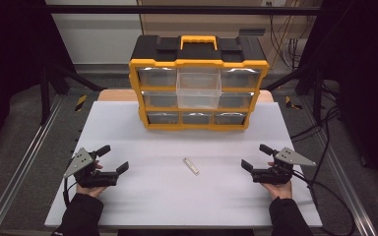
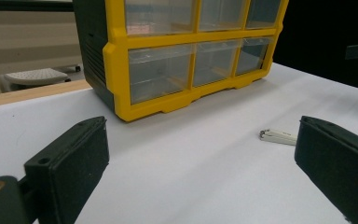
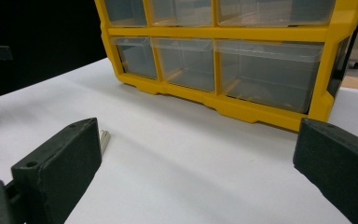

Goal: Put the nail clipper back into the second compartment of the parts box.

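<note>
left gripper (image 1: 114, 159): near left, resting on white table (image 1: 142, 196), jaws wide, empty | right gripper (image 1: 256, 156): near right, likewise | small white flat stick (image 1: 191, 166): between them | yellow-black drawer organiser (image 1: 199, 83): far centre, clear middle drawer (image 1: 198, 90) pulled out, contents indiscernible

This looks like a lab test bench: a white board (image 1: 142, 196) lies on a grey table framed by aluminium rails (image 1: 22, 162), with dark curtains at left and right and loose cables (image 1: 285, 37) (many) at the far right wall.
</note>
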Demonstrator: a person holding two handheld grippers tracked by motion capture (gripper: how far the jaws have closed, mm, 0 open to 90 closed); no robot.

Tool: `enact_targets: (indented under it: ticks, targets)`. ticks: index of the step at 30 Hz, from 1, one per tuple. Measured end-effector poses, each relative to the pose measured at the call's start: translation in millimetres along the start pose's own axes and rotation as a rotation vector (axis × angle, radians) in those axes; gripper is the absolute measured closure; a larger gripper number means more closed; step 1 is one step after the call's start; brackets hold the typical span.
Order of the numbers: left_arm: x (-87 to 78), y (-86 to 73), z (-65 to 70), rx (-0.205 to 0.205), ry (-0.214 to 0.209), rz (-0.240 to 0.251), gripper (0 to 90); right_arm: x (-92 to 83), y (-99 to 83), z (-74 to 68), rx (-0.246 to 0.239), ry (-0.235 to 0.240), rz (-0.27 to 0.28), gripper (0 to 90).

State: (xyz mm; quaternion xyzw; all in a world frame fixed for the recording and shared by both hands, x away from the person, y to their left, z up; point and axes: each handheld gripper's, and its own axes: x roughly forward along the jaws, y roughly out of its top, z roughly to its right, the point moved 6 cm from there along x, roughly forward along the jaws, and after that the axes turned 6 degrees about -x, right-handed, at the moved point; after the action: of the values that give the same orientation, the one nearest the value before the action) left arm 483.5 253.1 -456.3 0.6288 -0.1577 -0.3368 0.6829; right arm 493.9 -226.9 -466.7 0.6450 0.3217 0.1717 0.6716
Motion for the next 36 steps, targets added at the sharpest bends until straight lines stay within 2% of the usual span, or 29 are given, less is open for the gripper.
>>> enact_targets:
  ticks: [13,19,27,36]
  targets:
    - [-0.1,-1.5,-1.7,-0.006,0.009,-0.004,2.9,-2.3,4.0,-0.4,-0.012,-0.006,0.001,1.8]
    - [0.1,-3.1,-2.9,-0.01,0.015,-0.013,2.9,0.0,7.8,-5.1,-0.026,0.0,-0.011,1.8]
    - [0.6,-4.2,-3.7,-0.012,0.022,-0.022,2.9,2.5,14.2,-12.7,-0.016,0.022,-0.018,1.8]
    - [1.6,-5.2,-4.0,-0.007,0.023,-0.027,2.9,6.8,21.4,-21.7,-0.043,0.025,-0.025,1.7]
